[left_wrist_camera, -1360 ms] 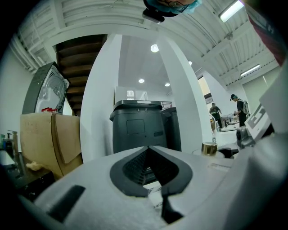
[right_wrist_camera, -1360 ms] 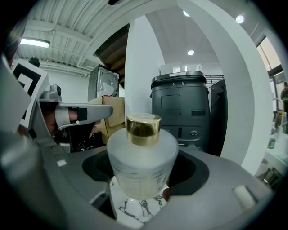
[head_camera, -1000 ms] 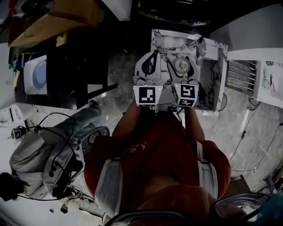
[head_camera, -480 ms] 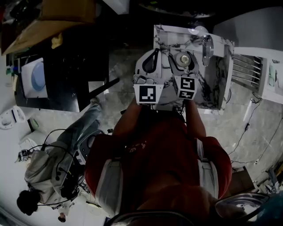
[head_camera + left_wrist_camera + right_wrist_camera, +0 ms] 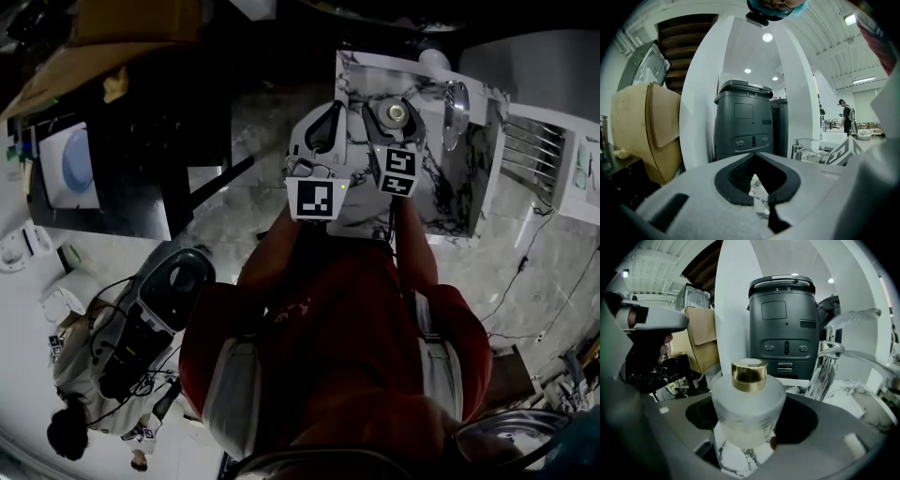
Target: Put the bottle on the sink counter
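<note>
Frosted bottle (image 5: 749, 401) (gold cap) tight in right tool (image 5: 751, 417)

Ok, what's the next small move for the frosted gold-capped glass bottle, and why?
Probably ease the right gripper straight down: it grips the frosted glass bottle over the white marble sink counter, and its base does not clearly rest there yet.

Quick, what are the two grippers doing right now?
Left gripper: shut, empty.
Right gripper: shut on the bottle.
</note>
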A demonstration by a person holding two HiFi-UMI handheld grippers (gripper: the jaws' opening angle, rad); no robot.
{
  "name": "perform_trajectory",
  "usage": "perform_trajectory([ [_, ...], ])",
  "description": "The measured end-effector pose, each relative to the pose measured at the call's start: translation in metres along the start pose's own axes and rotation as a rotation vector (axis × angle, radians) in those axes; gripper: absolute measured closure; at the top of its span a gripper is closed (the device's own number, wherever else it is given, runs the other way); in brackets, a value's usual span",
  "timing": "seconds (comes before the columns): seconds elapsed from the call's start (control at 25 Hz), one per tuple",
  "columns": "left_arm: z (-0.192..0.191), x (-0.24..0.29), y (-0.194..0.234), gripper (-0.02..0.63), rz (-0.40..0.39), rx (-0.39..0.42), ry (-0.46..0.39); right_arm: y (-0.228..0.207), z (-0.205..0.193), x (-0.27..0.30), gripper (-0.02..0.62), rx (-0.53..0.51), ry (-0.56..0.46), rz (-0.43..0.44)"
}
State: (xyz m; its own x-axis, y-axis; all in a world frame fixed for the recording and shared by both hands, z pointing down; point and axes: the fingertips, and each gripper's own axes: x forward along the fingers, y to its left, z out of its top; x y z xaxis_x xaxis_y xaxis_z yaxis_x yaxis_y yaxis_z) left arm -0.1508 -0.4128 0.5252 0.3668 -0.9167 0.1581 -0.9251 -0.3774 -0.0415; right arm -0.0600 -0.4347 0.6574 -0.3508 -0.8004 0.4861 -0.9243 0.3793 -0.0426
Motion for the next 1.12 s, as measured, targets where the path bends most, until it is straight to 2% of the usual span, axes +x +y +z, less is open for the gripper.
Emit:
perform_trajectory([
  [0.08,-0.004,0.002,0.002,0.603,-0.006,0.001,0.010,-0.002,-0.001,0.008,0.255,-0.004,0.005,-0.008],
  [0.24,-0.011,0.009,0.009,0.603,0.004,-0.050,0.012,-0.005,-0.001,0.022,0.255,0.001,0.012,-0.023],
  [0.48,-0.015,0.019,0.011,0.603,-0.025,-0.017,0.024,-0.009,-0.004,0.038,0.255,0.006,0.023,-0.039],
  [0.68,-0.023,0.022,0.015,0.603,-0.028,-0.037,0.047,-0.012,-0.006,0.050,0.255,0.011,0.032,-0.051],
  [1.12,-0.031,0.031,0.019,0.603,-0.038,-0.030,0.062,-0.016,-0.006,0.063,0.255,0.012,0.017,-0.091],
])
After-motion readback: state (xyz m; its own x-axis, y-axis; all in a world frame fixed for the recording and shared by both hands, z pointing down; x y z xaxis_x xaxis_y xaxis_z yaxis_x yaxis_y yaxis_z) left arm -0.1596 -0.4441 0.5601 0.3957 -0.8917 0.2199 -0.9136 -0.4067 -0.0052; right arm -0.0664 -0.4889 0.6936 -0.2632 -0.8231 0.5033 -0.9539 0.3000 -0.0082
